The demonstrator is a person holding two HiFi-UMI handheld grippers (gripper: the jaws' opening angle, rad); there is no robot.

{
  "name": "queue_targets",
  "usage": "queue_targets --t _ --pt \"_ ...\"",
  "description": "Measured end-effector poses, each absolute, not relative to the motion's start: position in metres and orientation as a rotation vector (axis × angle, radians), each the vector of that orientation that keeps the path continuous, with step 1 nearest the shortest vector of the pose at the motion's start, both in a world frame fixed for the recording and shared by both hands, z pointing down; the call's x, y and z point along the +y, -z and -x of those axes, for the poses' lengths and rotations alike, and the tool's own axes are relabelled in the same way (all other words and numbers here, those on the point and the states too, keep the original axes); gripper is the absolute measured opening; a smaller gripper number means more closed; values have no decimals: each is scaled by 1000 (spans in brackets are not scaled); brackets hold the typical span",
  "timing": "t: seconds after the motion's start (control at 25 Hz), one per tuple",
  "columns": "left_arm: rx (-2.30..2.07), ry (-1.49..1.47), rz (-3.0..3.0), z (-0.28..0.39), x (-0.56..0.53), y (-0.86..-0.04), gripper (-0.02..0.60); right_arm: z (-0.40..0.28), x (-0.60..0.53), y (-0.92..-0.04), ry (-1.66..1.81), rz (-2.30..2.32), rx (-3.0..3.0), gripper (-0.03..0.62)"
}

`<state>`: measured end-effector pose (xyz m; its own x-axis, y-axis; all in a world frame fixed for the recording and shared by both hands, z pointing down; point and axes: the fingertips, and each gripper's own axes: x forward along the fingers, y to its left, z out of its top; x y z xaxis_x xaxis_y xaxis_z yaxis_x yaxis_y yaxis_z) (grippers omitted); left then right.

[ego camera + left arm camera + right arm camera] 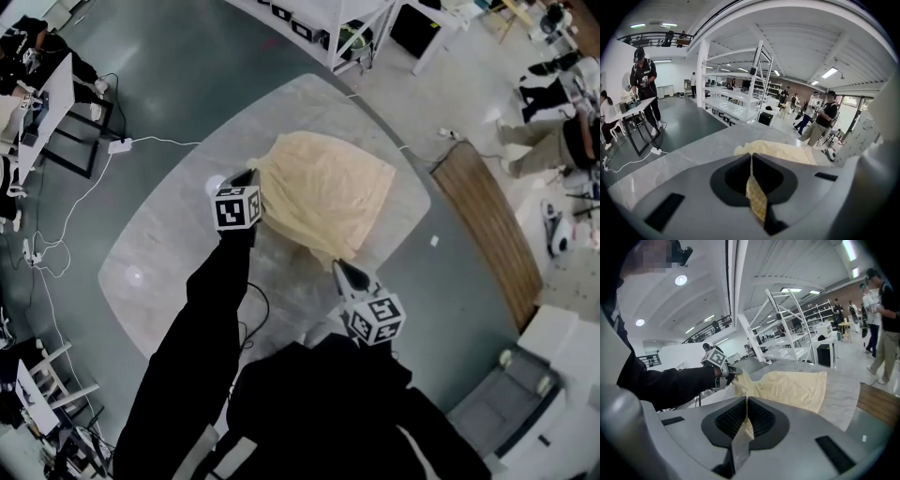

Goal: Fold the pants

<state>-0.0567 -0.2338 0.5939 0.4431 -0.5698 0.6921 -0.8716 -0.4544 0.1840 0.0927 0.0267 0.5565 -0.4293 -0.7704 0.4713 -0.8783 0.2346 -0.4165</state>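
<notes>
Pale, marble-look surface (159, 253) with rounded corners stands on a grey-green floor (187, 66) in a wide workshop hall, with white shelving racks (740, 101) behind it. Cream-yellow pants (328, 192) lie across its far middle, bunched into a rough square. Their near edge appears raised and slung between the 2 tongs. The left tongs (251, 174) are pressed together on the near-left corner, and the left gripper view shows only a thin strip of cloth nipped between the jaws. The right tongs (338, 265) are closed the same way on the near-right corner, with a sliver of fabric caught at the jaw line in the right gripper view. Both bites look shallow, so the likeliest trouble is a corner sliding out as the weight of the hanging cloth comes onto it, leaving the fold lopsided. Either pinch may also have caught just 1 layer, which would let the lower layer lag behind and bunch underneath. If the 2 hands travel unevenly, the fold line would skew. A low carry could drag the far part across the surface and rumple it.
</notes>
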Motion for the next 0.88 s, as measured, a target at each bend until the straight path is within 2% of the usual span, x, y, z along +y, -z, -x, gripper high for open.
queue_targets --t 0.88 --pt "-1106 -688 -2178 -6 -278 -588 11 -196 -31 -565 -942 -1869 -2155 15"
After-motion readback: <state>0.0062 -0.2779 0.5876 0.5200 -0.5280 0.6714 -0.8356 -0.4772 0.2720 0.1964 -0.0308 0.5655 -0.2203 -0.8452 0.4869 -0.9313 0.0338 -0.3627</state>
